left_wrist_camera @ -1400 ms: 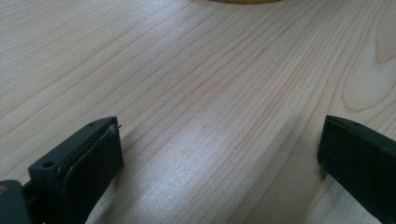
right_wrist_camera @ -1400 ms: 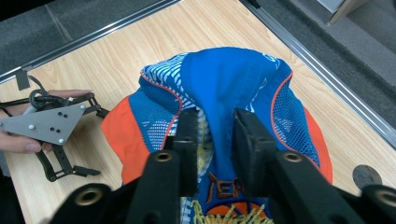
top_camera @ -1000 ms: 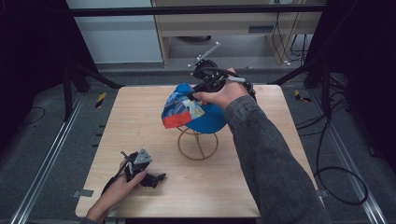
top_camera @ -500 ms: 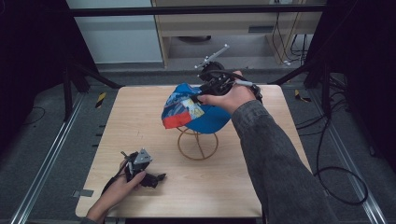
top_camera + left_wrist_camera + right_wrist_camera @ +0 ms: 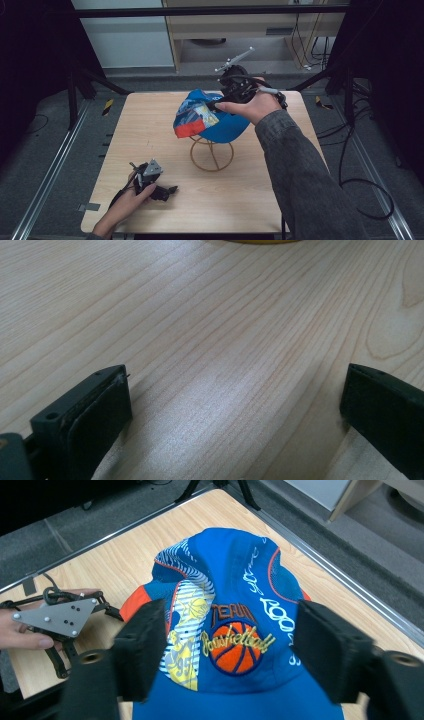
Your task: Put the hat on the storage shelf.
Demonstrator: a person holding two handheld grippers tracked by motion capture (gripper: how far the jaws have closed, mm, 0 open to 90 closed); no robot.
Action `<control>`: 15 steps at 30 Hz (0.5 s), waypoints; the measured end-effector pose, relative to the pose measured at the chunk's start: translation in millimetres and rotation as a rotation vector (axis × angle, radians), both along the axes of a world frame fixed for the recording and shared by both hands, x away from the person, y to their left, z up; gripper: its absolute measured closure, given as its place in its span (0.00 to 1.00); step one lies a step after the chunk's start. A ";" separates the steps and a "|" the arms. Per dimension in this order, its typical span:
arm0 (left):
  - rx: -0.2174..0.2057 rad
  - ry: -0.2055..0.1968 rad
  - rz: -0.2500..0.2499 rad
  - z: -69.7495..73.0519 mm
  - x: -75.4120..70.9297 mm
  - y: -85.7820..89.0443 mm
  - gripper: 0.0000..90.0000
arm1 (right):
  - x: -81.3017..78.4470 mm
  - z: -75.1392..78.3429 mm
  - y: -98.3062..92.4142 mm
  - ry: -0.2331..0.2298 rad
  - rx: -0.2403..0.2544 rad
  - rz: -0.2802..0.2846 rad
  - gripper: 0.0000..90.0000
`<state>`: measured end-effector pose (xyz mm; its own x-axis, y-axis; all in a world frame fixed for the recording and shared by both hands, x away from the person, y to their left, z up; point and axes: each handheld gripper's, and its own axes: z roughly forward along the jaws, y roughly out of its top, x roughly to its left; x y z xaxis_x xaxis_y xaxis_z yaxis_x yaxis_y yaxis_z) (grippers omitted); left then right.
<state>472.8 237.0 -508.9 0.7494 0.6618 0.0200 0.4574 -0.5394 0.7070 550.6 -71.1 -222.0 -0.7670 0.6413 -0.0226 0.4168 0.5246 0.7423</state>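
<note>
The right gripper [image 5: 227,650], jaws just spreading off the blue printed basketball cap [image 5: 210,116] draped on the yellow wire stand [image 5: 211,152] mid-desk, could snag fabric and topple it.

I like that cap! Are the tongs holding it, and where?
No. The right tongs have just opened, jaws beside the cap. The left tongs are empty.

Grey floor [image 5: 45,150], wooden shelf unit [image 5: 250,30], dim room
</note>
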 end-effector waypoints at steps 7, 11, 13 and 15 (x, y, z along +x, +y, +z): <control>0.001 -0.001 0.000 0.0 0.1 0.1 0.00 | -7.5 6.2 -6.5 -0.031 0.013 -0.040 0.18; 0.000 0.000 0.000 0.0 0.0 0.0 0.00 | -11.1 6.2 -11.5 -0.033 0.026 -0.065 0.12; 0.001 0.000 0.000 0.0 0.0 0.0 0.00 | -13.2 4.9 -15.8 -0.036 0.035 -0.074 0.10; 0.001 0.000 0.000 0.0 0.0 0.0 0.00 | -15.3 3.9 -20.2 -0.048 0.046 -0.080 0.09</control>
